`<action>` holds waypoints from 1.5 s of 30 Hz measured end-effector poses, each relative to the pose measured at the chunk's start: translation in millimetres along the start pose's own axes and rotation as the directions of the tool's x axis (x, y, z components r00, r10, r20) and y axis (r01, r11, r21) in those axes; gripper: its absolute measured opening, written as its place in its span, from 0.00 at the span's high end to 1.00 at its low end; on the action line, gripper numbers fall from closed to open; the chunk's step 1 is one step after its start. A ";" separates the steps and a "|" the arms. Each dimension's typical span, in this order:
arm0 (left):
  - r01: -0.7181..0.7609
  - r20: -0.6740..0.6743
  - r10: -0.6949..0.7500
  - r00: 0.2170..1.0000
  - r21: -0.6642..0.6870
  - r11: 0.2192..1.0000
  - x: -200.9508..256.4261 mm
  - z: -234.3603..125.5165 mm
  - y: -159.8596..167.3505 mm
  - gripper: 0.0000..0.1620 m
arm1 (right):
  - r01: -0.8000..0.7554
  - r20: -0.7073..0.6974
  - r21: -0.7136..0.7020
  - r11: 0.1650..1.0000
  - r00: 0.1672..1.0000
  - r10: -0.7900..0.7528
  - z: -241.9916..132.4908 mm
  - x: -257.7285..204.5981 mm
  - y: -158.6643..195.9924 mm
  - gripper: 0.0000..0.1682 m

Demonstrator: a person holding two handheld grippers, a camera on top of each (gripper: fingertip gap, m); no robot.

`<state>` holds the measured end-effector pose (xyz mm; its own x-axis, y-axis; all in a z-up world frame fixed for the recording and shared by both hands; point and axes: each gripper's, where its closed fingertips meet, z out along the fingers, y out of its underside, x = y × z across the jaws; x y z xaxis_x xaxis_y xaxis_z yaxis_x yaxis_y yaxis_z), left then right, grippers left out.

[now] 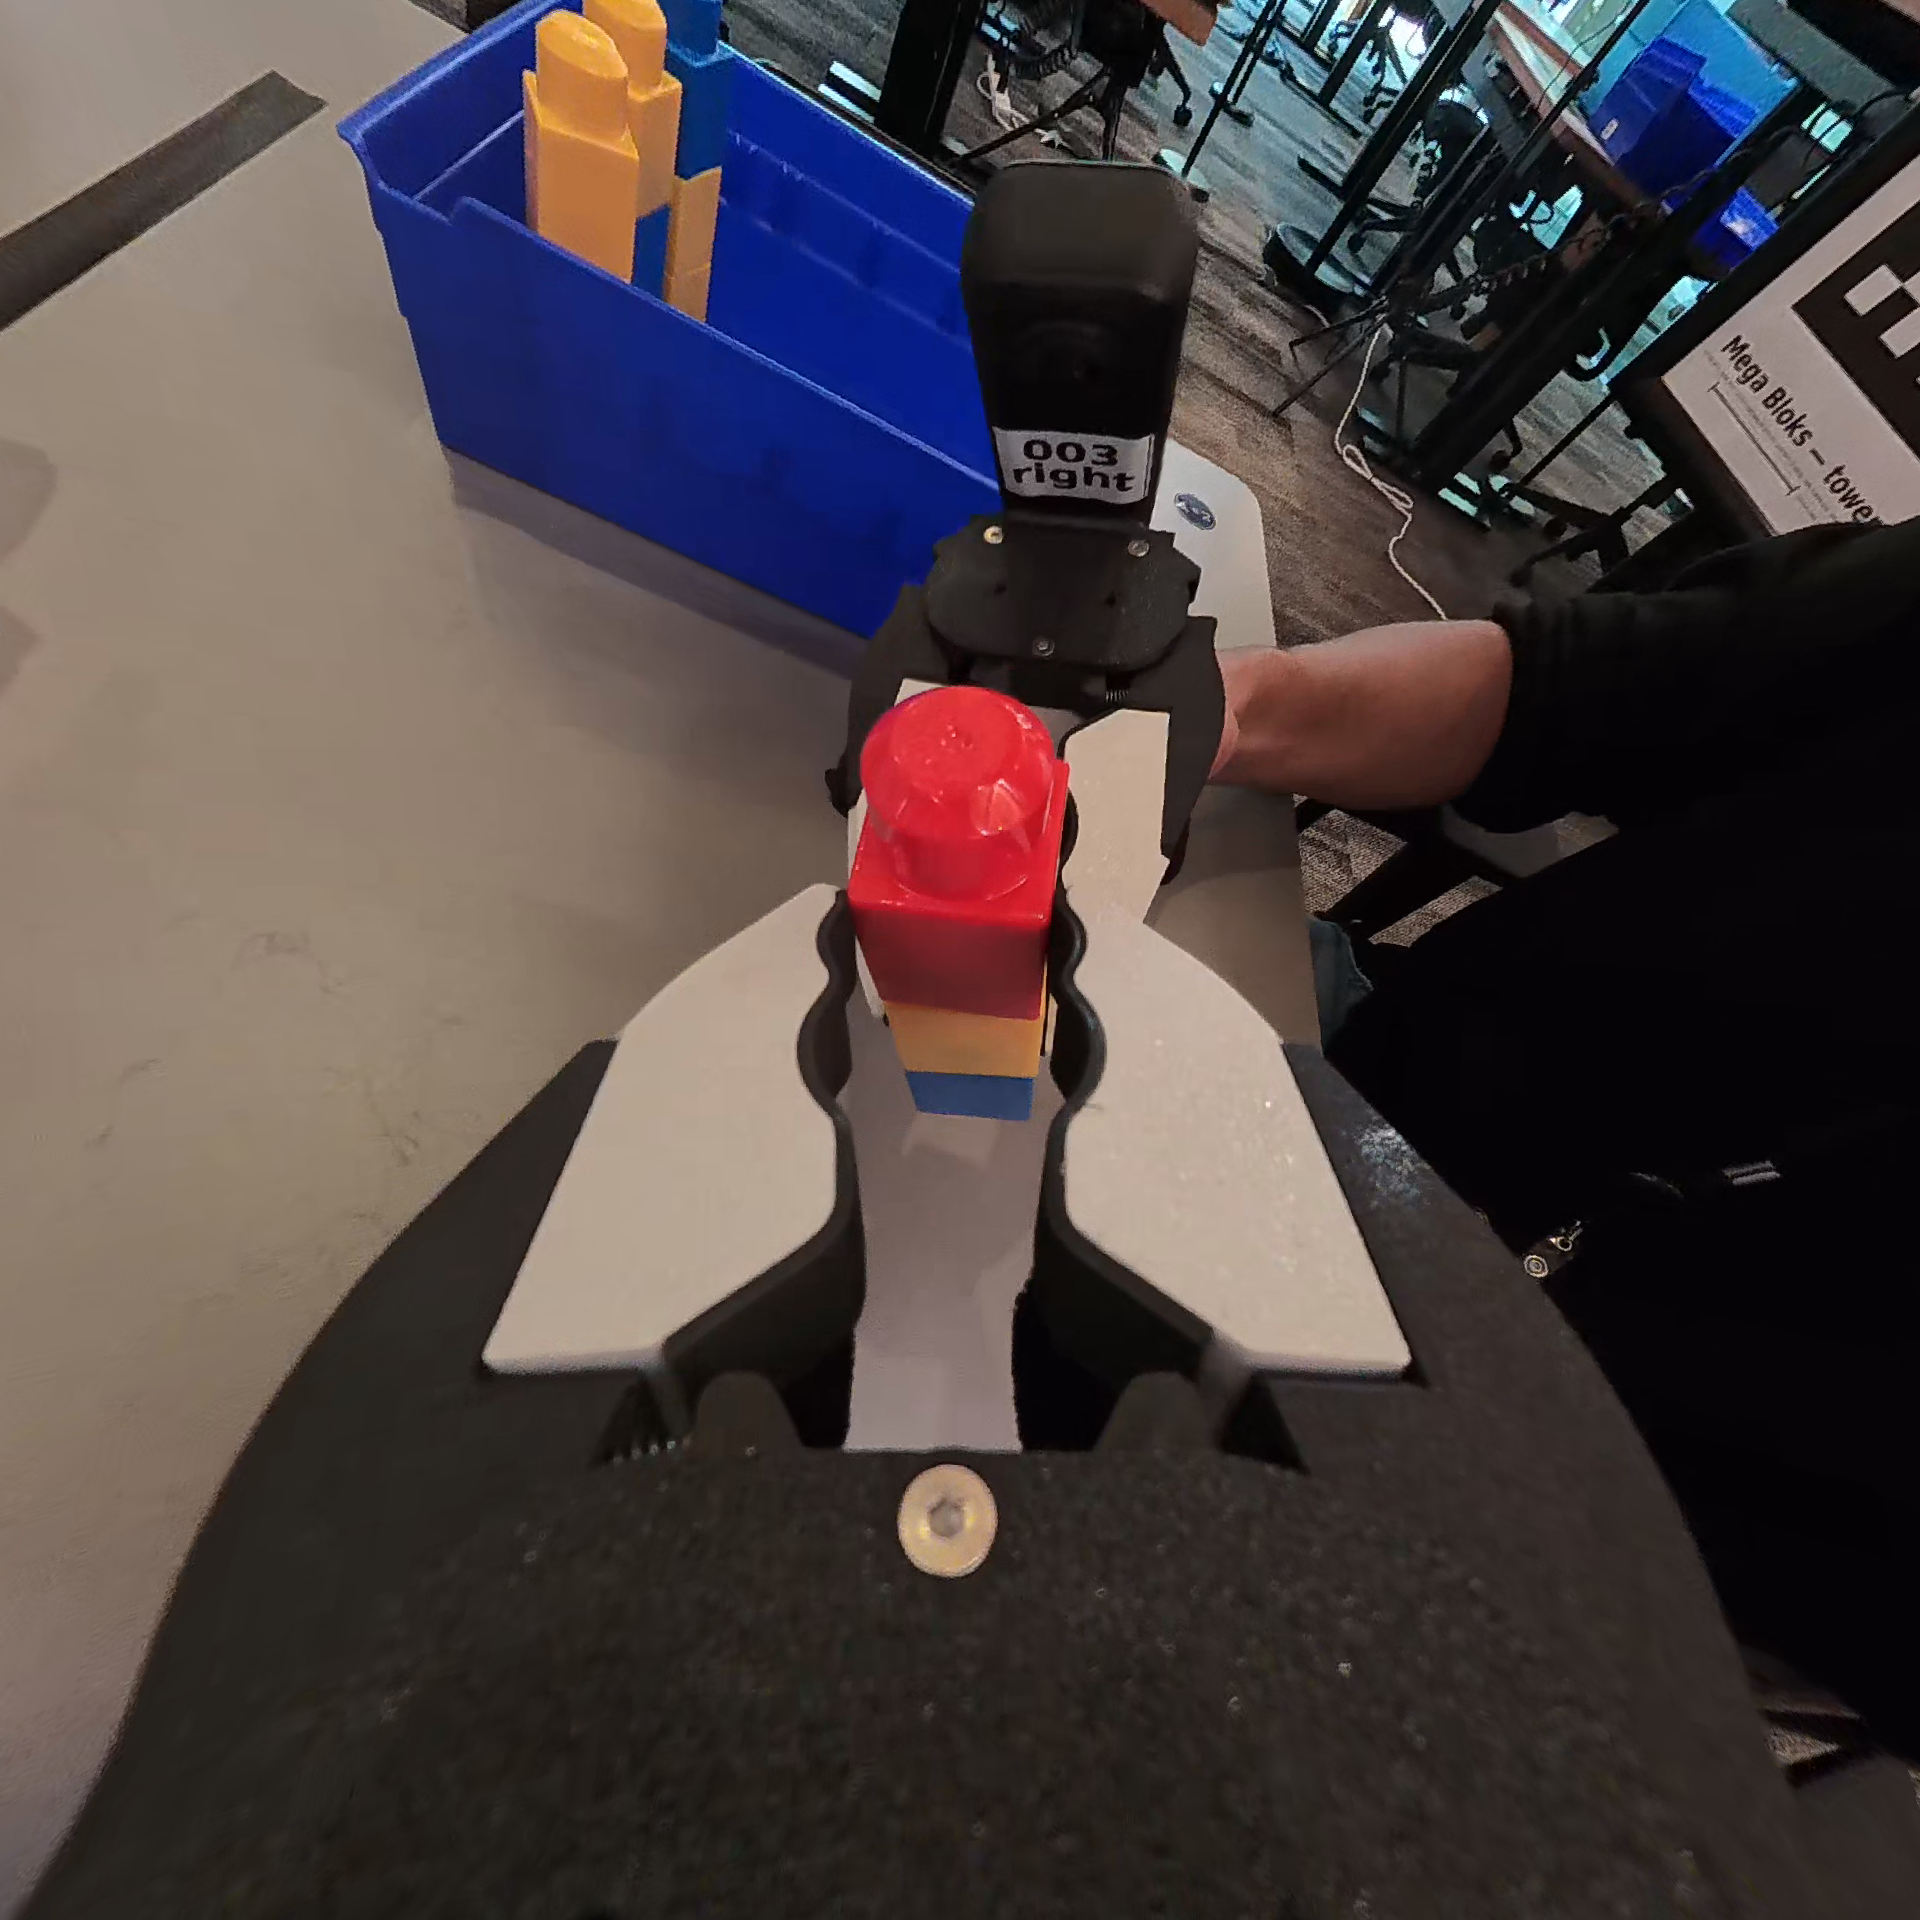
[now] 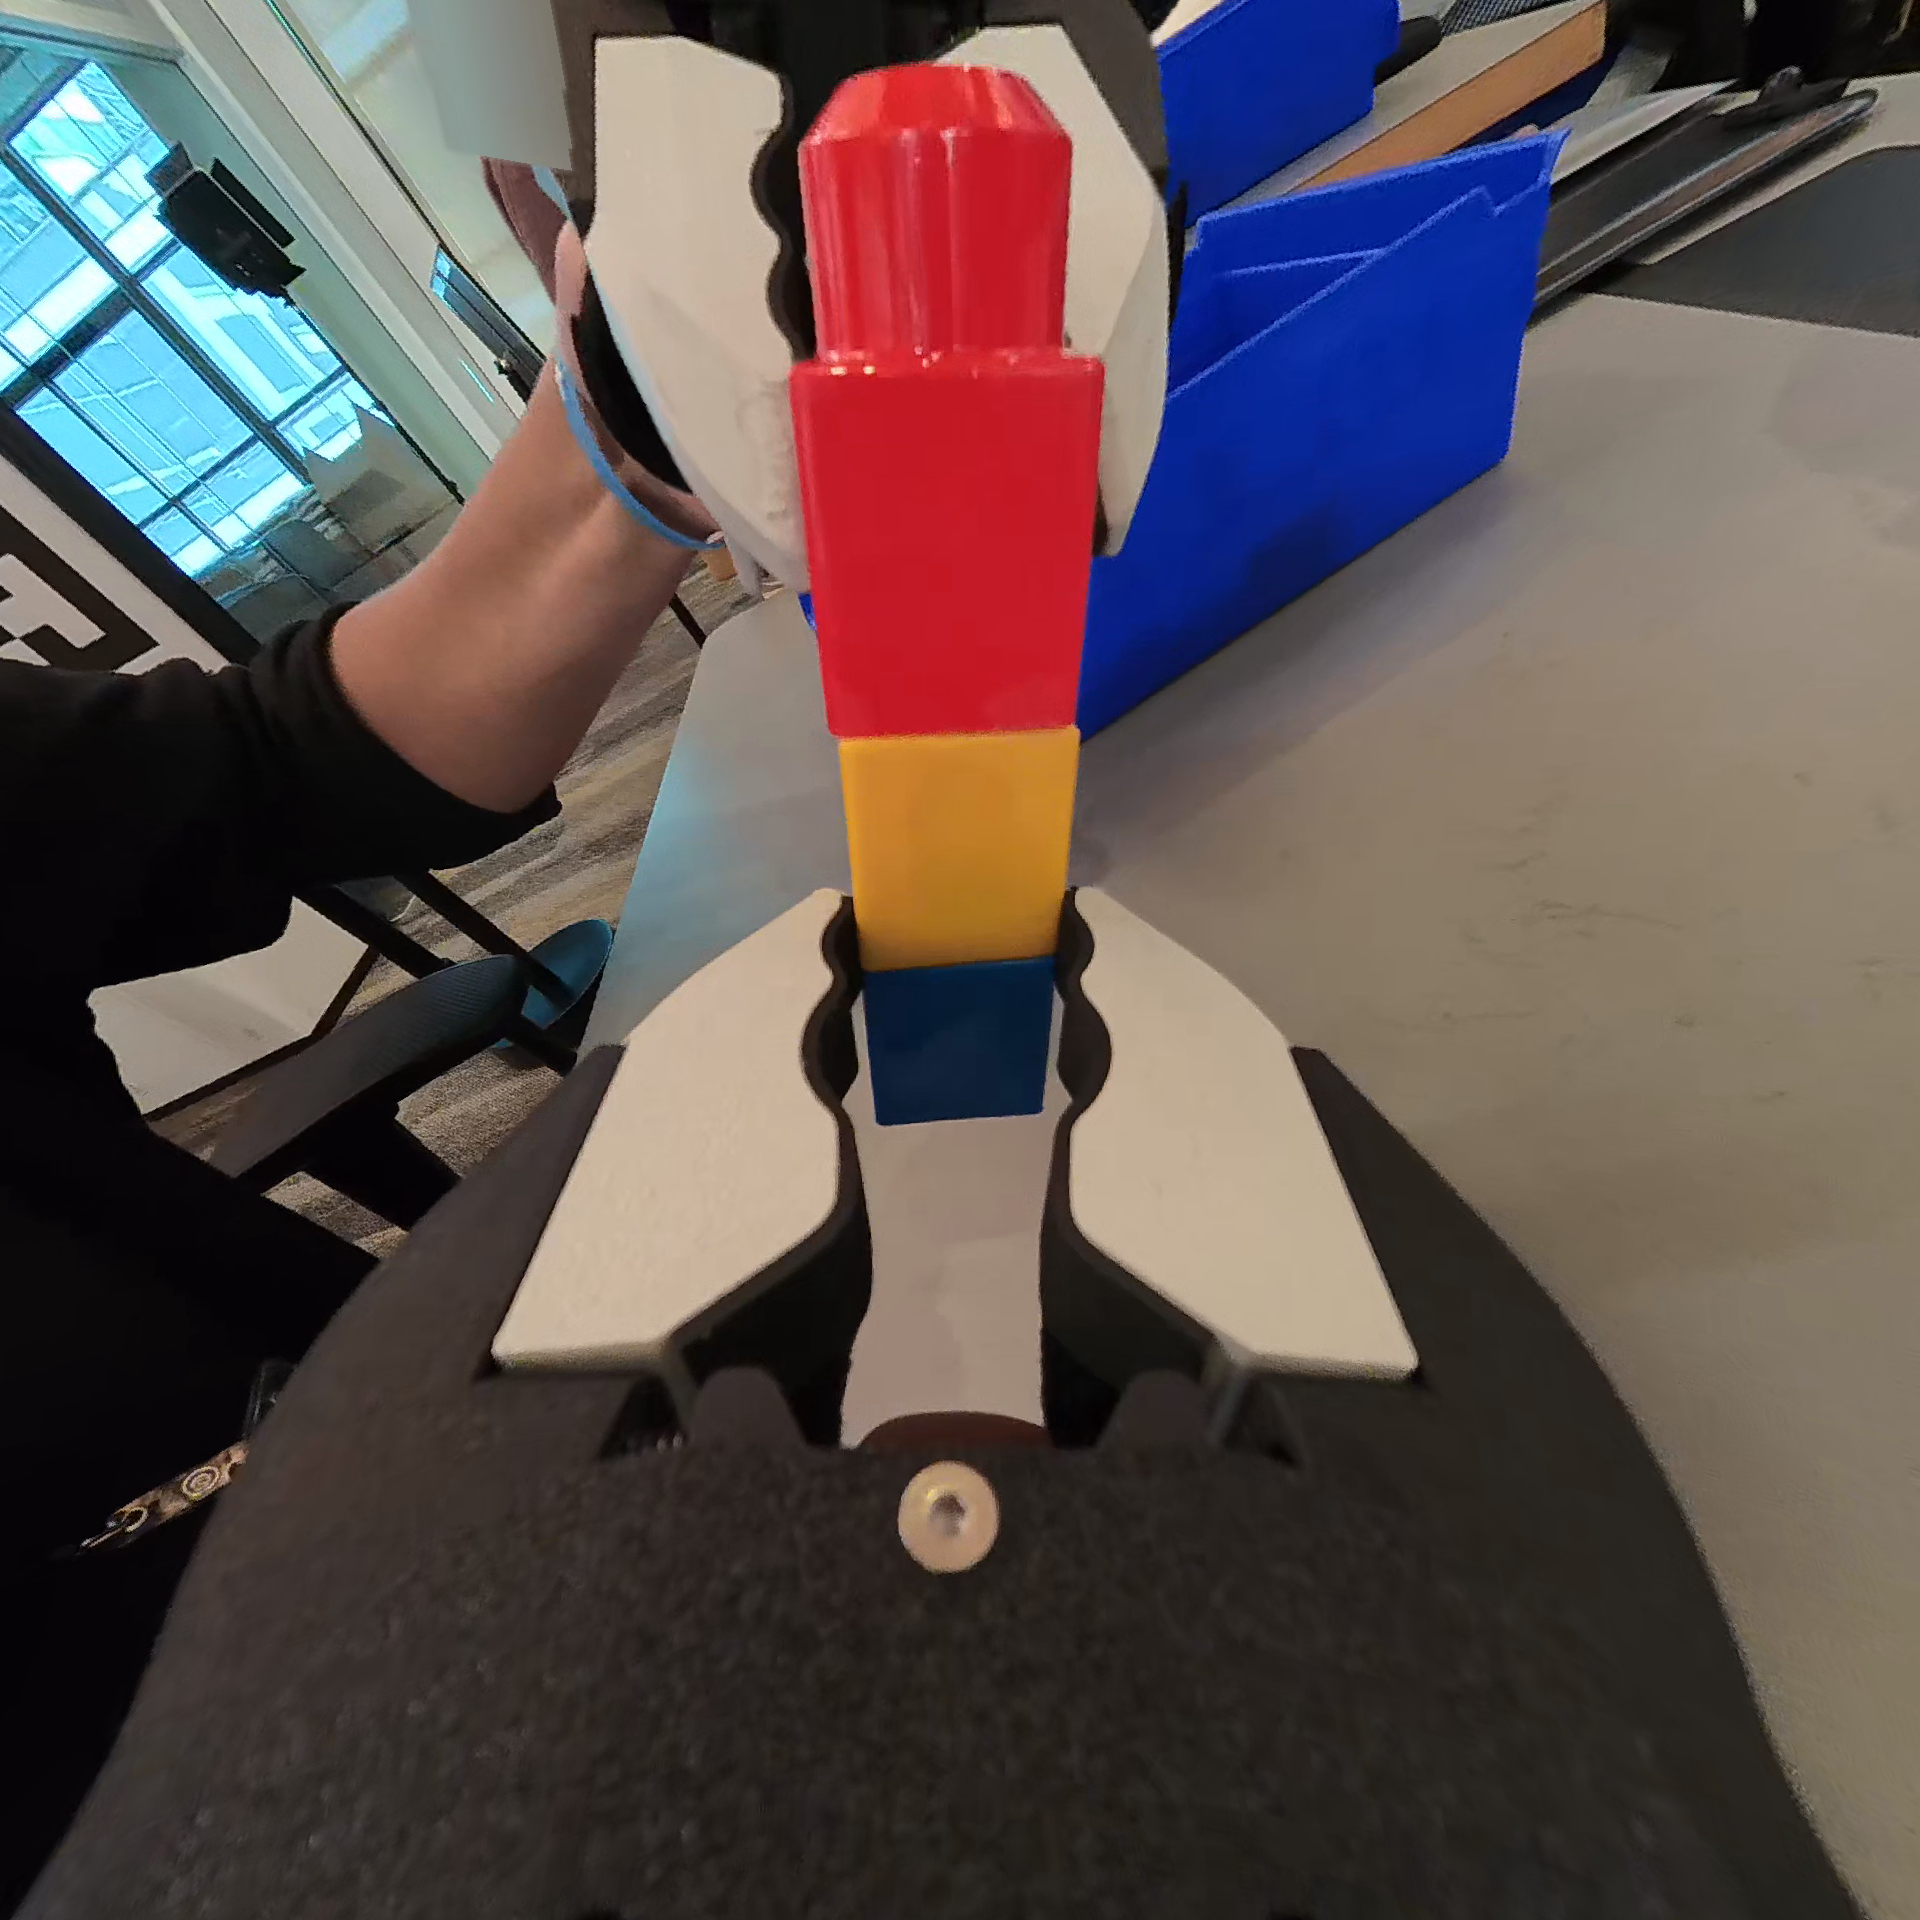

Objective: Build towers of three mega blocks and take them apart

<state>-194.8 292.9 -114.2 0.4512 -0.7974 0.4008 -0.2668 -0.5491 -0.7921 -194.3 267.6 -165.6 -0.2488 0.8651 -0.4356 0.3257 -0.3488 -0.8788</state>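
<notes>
A three-block tower stands on the grey tabletop [image 2: 1455, 831] at the centre of both frames: red block [image 2: 951, 540] on top, yellow block [image 2: 956, 842] in the middle, blue block [image 2: 958, 1044] at the base. The right gripper [image 2: 956, 997] pinches the tower low down, its fingers closed around the seam between yellow and blue. The left gripper [image 1: 951, 966] pinches the red block from the opposite side, its fingers pressed against the block's flanks.

With both grips set, this reads as the moment before the red block is pulled off. The main risk is a pull that is not straight up along the stud: a sideways tilt could lever the yellow block off the blue one instead, since the right gripper straddles that joint and may hold neither firmly. If the red block sticks, the whole tower could lift or slide on the tabletop. A sudden release could send the freed block toward the blue bin [image 1: 665, 395] in the upper left of the left wrist view, where other yellow and blue stacks [image 1: 623, 156] stand.
</notes>
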 end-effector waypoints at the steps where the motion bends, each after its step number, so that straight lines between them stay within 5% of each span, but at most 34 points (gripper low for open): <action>1: 0.006 0.003 -0.006 1.000 0.003 1.000 -0.7 0.5 0.7 0.78 | -0.003 0.000 -0.001 1.000 1.000 0.003 -0.1 0.7 0.7 0.79; 7: 0.062 0.024 -0.064 0.998 0.061 0.996 -7.0 -2.7 0.6 0.78 | -0.025 -0.021 0.013 1.000 0.999 0.025 0.3 5.6 -2.0 0.78; 11: 0.129 0.129 -0.156 0.979 0.194 0.972 -25.5 -7.1 -8.6 0.78 | 0.030 -0.204 0.001 1.000 0.979 -0.029 -6.2 26.5 -6.3 0.73; 18: 0.237 0.361 -0.394 0.845 0.408 0.882 -61.1 -19.1 -10.4 0.78 | 0.307 -0.638 -0.112 0.945 0.707 -0.306 -18.5 42.0 -39.1 0.65; 27: 0.304 0.344 -0.461 0.818 0.421 0.855 -45.9 3.0 -5.3 0.78 | 0.312 -0.766 -0.227 0.923 0.529 -0.367 -10.8 52.8 -53.0 0.78; 38: 0.217 0.420 -0.382 0.823 0.388 0.896 -37.2 12.7 -1.6 0.77 | 0.197 -0.729 -0.175 0.965 0.633 -0.261 -16.4 56.3 -37.3 0.79; 45: 0.242 0.264 -0.383 0.885 0.443 0.864 -16.8 4.3 -13.7 0.70 | 0.217 -0.728 -0.124 0.968 0.644 -0.237 -35.1 46.8 -41.2 0.79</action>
<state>-195.0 314.9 -112.0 0.7267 -0.4292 0.5364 0.2557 -0.5558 -0.7910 -187.3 335.1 -143.0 0.4262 0.9019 0.0702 0.3749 -0.1055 -0.9211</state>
